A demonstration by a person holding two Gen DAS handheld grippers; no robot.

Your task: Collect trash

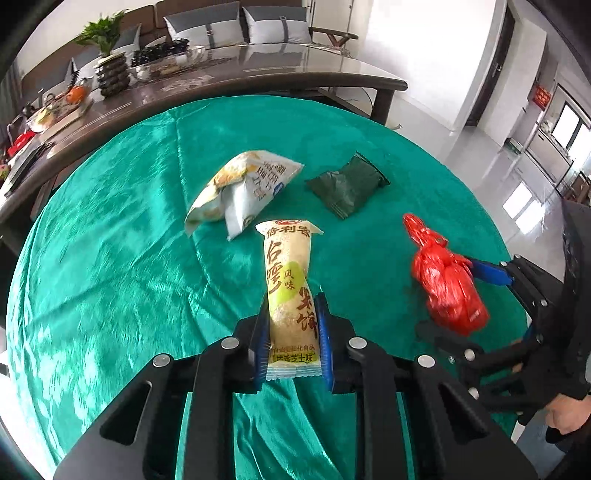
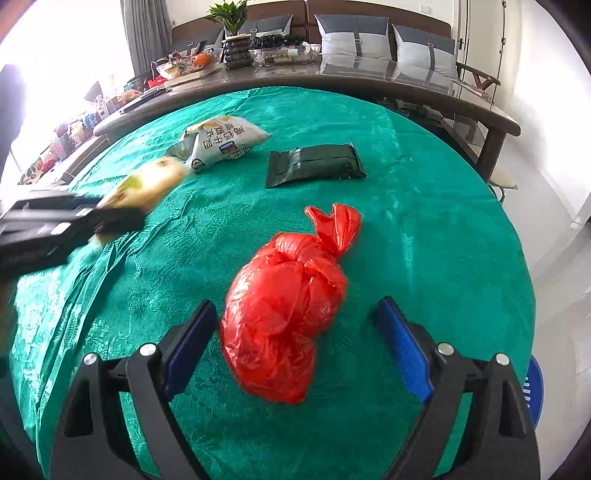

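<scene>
Round table under a shiny green cloth (image 1: 110, 258), four bits of trash in play.

Left gripper (image 1: 293, 332) pinching a long yellow snack wrapper (image 1: 290, 288) between its blue pads, gripping the lower half, top end sticking out ahead toward the middle of the table. From the right wrist view, same wrapper (image 2: 147, 182) blurred at the left edge, poking out of the black jaws.

Right gripper (image 2: 295, 343) spread wide, pads standing either side of a knotted red plastic bag (image 2: 284, 314) with a gap showing on both sides, so nothing squeezed. Bag lying on the cloth, knot pointing away toward the far edge. Seen from the left wrist view, bag (image 1: 447, 284) sitting just in front of that gripper, near the table's right rim.

Further back: a crumpled white and yellow snack bag (image 2: 218, 142) and, beside it to the right, a dark green sachet (image 2: 314, 162), flat on the cloth, close but apart.

Behind all that, a dark long table (image 2: 369, 79) with a potted plant (image 2: 231, 22) and bowls, grey cushions (image 2: 354, 37) behind it.
</scene>
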